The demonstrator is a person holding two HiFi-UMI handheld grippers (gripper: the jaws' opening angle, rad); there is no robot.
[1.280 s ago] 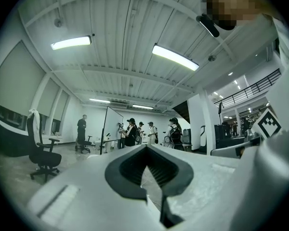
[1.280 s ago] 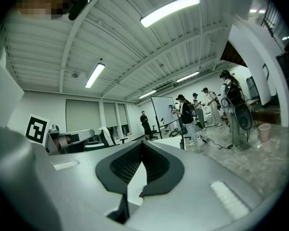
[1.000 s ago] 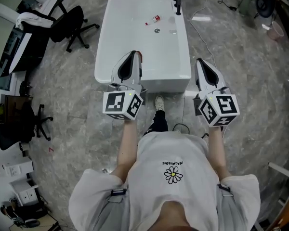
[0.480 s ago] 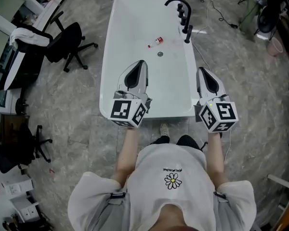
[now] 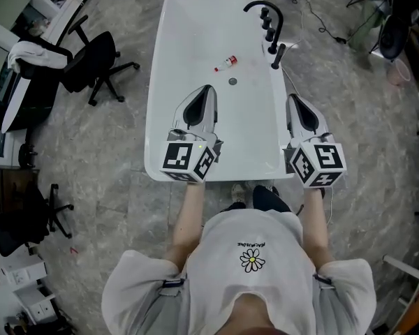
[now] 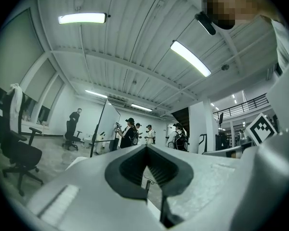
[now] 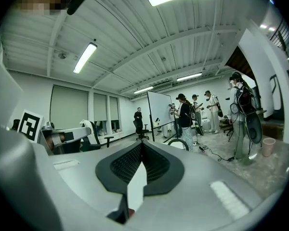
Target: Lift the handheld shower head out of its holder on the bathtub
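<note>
A person stands at the near end of a white bathtub (image 5: 154,103), a gripper in each hand, both pointed toward the far end. The left gripper (image 5: 207,89) hangs over the tub's near half and the right gripper (image 5: 292,98) just outside its right rim. Each is clenched with nothing between its jaws, as the gripper views confirm. The black handheld shower head (image 5: 278,55) leans in its holder on the far right rim, beside the curved black faucet (image 5: 262,7) and well apart from both tools. A small bottle (image 5: 225,63) lies on the tub floor near the drain (image 5: 232,82). The job appears not yet begun. The right gripper looks better placed; it would need to open, reach along the rim, close squarely on the handle, then draw it out along the holder's tilt without snagging the hose.
</note>
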